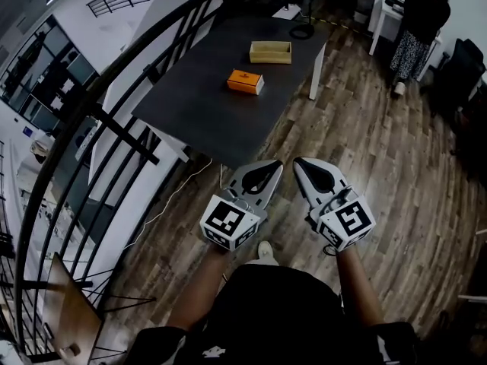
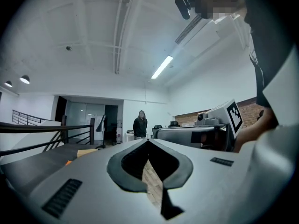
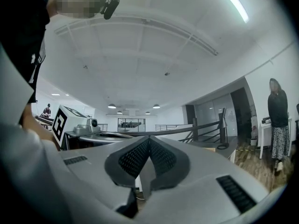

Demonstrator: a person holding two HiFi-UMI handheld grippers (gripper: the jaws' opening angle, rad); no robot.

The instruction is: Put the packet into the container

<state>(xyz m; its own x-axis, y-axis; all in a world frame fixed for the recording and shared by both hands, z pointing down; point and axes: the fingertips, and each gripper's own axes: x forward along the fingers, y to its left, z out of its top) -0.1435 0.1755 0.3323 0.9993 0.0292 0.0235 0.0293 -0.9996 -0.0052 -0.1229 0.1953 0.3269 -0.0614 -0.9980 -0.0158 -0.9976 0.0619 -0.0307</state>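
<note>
Bring the left gripper and the right gripper, both with jaws clenched on nothing, to the tabletop at 12 o'clock, opening one only near the packet lying at 7 o'clock from the container.

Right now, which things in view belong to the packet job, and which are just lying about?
Job: orange packet; wooden container; left gripper and right gripper, jaws together, both empty.

Lying about: black cable on the dark table; railing; standing person.
</note>
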